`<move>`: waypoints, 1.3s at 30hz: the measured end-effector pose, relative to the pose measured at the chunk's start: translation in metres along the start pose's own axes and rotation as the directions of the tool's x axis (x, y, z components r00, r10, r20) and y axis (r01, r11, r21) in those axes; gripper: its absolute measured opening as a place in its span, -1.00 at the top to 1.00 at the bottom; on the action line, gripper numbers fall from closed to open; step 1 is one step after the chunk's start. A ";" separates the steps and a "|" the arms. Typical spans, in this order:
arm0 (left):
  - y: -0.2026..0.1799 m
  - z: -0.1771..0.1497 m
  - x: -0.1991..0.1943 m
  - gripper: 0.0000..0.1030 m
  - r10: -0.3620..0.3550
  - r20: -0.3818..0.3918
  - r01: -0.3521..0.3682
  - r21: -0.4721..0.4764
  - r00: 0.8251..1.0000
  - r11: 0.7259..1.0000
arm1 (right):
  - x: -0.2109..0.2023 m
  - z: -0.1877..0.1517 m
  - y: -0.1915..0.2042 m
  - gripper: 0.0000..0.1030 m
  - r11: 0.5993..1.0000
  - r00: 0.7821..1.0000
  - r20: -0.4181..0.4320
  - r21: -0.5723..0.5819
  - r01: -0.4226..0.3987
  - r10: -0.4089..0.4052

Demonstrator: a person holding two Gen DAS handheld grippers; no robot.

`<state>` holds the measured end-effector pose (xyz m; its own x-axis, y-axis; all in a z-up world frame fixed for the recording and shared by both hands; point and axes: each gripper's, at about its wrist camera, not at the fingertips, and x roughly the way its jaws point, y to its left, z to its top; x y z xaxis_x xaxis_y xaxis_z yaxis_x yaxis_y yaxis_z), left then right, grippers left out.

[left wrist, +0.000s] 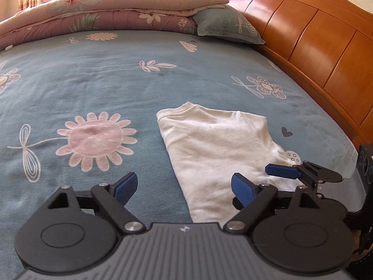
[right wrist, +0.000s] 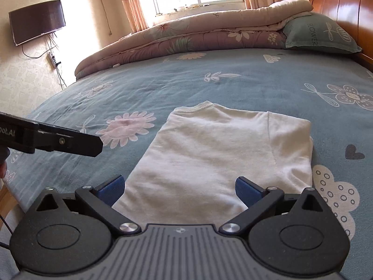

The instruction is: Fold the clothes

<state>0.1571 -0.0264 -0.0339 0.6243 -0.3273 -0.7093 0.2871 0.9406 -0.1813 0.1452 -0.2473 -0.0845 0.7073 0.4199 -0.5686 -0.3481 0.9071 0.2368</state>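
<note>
White folded cotton T-shirt (right wrist: pixel 221 154) lies flat on blue flower-print bedsheet (left wrist: pixel 93 88), near the wooden-headboard (left wrist: pixel 314 37) edge. Left gripper (left wrist: pixel 184 186) and right gripper (right wrist: pixel 179 189) both spread wide, holding nothing, low over the shirt's near hem. Only right wrist view shows wall-mounted black TV (right wrist: pixel 37 21); only left view shows the right gripper from outside.

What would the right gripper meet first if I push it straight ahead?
Probably the folded white cotton T-shirt: the open right gripper points along it, near its hem, towards the ribbed collar. Its height above the cloth is unclear.
</note>
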 end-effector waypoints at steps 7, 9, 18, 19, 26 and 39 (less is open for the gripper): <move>0.010 -0.004 -0.016 -0.74 0.021 0.016 -0.021 -0.014 1.000 1.000 | 0.021 -0.010 0.003 -1.00 1.000 0.997 -0.076 -0.005 0.029 -0.029; 0.013 -0.005 -0.019 -0.74 0.022 0.020 -0.021 -0.013 1.000 1.000 | 0.014 -0.010 0.012 -1.00 0.996 0.994 -0.075 -0.048 0.070 -0.074; 0.015 -0.012 -0.027 -0.74 -0.009 0.040 0.010 -0.010 0.999 1.000 | 0.016 -0.025 0.046 -1.00 0.963 0.977 -0.141 -0.237 0.126 -0.163; 0.016 -0.013 -0.028 -0.74 -0.010 0.041 0.011 -0.008 0.999 1.000 | 0.015 -0.028 0.046 -1.00 0.964 0.975 -0.149 -0.235 0.124 -0.162; 0.023 -0.018 -0.027 -0.75 -0.058 0.044 0.060 -0.048 0.997 0.997 | -0.015 -0.019 0.051 -1.00 0.976 0.989 -0.094 -0.197 0.092 -0.112; 0.042 -0.021 0.022 -0.75 -0.286 -0.008 0.271 -0.293 0.958 0.917 | -0.048 0.002 -0.090 -1.00 0.918 0.999 -0.048 0.395 0.040 -0.023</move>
<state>0.1671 0.0075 -0.0715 0.5104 -0.5816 -0.6335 0.2194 0.8003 -0.5580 0.1436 -0.3487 -0.0766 0.6850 0.3972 -0.6107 -0.0485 0.8613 0.5058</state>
